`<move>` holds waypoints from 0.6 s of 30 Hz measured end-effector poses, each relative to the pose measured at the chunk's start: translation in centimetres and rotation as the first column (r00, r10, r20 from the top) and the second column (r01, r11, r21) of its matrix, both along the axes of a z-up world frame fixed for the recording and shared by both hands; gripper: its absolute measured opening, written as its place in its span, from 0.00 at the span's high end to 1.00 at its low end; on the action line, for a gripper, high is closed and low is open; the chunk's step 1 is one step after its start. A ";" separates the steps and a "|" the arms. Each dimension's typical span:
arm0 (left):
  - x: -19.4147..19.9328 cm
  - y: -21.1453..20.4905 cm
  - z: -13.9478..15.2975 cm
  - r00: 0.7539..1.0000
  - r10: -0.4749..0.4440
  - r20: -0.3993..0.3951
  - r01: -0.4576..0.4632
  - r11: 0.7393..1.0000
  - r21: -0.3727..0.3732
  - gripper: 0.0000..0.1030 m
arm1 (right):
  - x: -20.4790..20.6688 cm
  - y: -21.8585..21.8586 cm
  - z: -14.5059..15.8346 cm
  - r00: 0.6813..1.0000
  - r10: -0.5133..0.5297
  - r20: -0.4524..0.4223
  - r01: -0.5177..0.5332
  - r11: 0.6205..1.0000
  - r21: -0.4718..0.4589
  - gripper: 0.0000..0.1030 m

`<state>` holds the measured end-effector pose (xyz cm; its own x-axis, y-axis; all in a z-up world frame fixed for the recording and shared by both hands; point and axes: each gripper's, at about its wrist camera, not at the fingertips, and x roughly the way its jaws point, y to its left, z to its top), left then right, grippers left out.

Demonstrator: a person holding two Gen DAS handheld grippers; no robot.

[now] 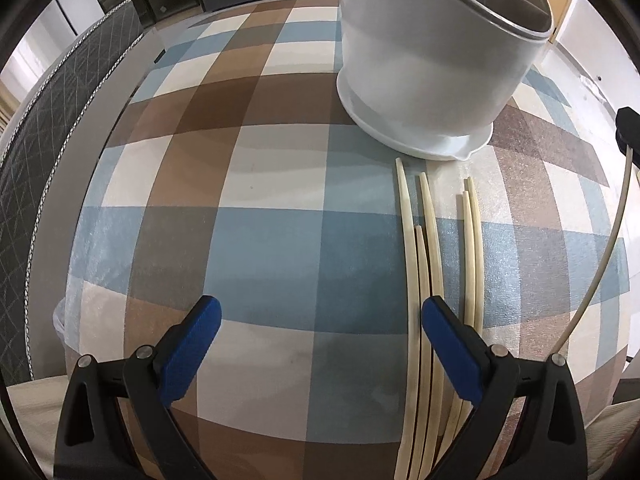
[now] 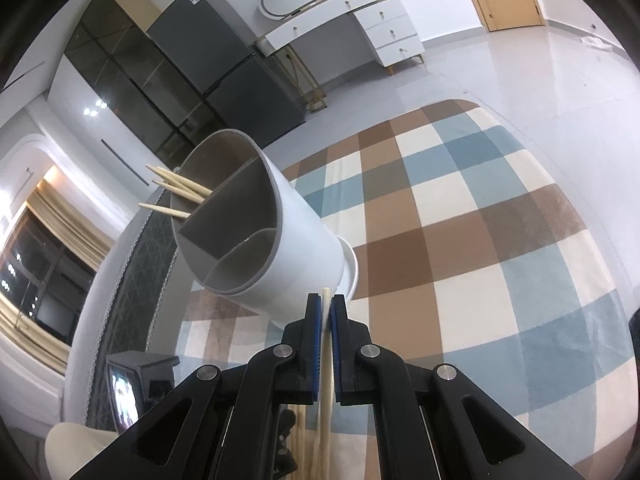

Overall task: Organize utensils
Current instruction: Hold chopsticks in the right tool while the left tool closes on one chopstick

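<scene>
Several pale chopsticks (image 1: 430,264) lie side by side on the checked tablecloth (image 1: 260,240), pointing toward a white utensil holder (image 1: 432,60) with grey dividers. My left gripper (image 1: 320,322) is open and empty just above the cloth, its right finger (image 1: 452,344) over the chopsticks. My right gripper (image 2: 326,308) is shut on a single chopstick (image 2: 326,380), held in front of the holder (image 2: 280,240). Three chopsticks (image 2: 176,192) stick out of the holder's far compartment. The right gripper's tip with its chopstick (image 1: 600,260) shows at the left wrist view's right edge.
A padded grey chair back (image 1: 52,168) curves along the table's left edge. A small screen device (image 2: 132,388) sits at lower left in the right wrist view. Dark cabinets (image 2: 192,76) and a white dresser (image 2: 360,20) stand across the room.
</scene>
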<state>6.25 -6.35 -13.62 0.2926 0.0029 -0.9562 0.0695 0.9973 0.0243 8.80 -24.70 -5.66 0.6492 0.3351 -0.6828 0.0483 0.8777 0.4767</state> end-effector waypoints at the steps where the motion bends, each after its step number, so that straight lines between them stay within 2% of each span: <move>1: -0.2 -0.3 0.1 1.000 0.002 -0.004 -0.002 1.000 -0.004 0.04 | 0.0 -0.1 0.0 1.000 -0.002 -0.001 0.002 1.000 0.002 0.96; 7: 0.2 0.5 -0.3 1.000 0.009 -0.016 -0.009 0.999 -0.031 0.04 | 0.1 -0.2 0.2 1.000 -0.009 0.008 0.009 1.000 0.009 0.96; 12: 0.2 0.4 -0.3 1.000 -0.013 0.000 0.013 1.000 0.008 0.04 | 0.2 0.0 0.4 1.000 -0.004 0.012 0.004 1.000 0.001 0.96; 15: 0.0 -0.3 -0.3 0.999 -0.032 0.012 0.032 0.997 0.068 0.04 | 0.2 -0.1 0.4 1.000 -0.008 0.011 0.008 1.000 -0.001 0.96; 18: 0.4 0.1 -0.2 1.000 -0.015 -0.009 0.016 0.999 0.050 0.05 | 0.1 -0.2 0.4 1.000 -0.011 0.013 0.011 1.000 -0.006 0.96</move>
